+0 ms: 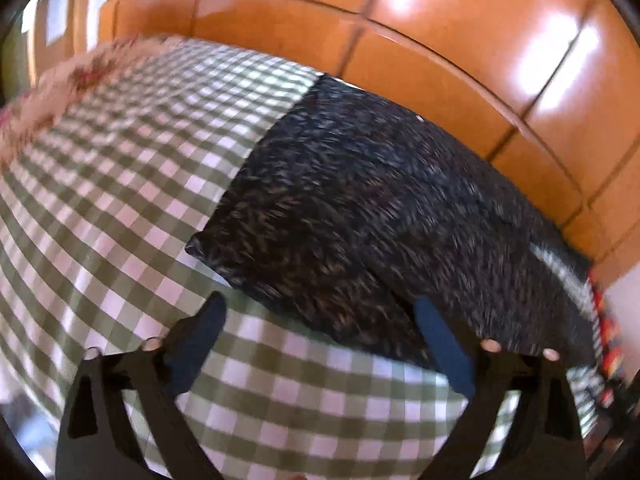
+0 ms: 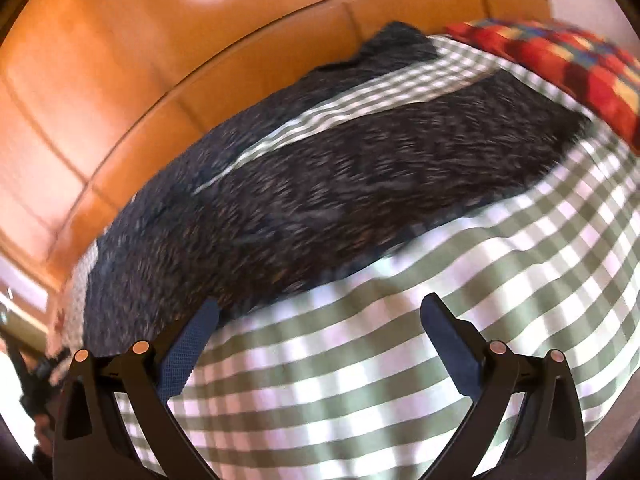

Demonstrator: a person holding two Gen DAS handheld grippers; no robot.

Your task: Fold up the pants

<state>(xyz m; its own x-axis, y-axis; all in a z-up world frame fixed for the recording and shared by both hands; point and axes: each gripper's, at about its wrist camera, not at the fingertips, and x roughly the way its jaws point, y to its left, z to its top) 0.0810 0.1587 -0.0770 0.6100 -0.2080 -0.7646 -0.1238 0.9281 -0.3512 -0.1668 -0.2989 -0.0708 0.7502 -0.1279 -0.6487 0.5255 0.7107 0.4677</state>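
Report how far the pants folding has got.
Done: the dark pants lie spread on the checked cloth, legs apart with cloth showing between them. In hand: nothing; the left tool and right tool are both open and empty. Left: every fold.

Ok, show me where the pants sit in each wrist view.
Left wrist: pants fill centre and right, waist corner nearest the left gripper.
Right wrist: pants cross the middle, legs spread toward upper right.
Shared landmark: the checked cloth beneath them.
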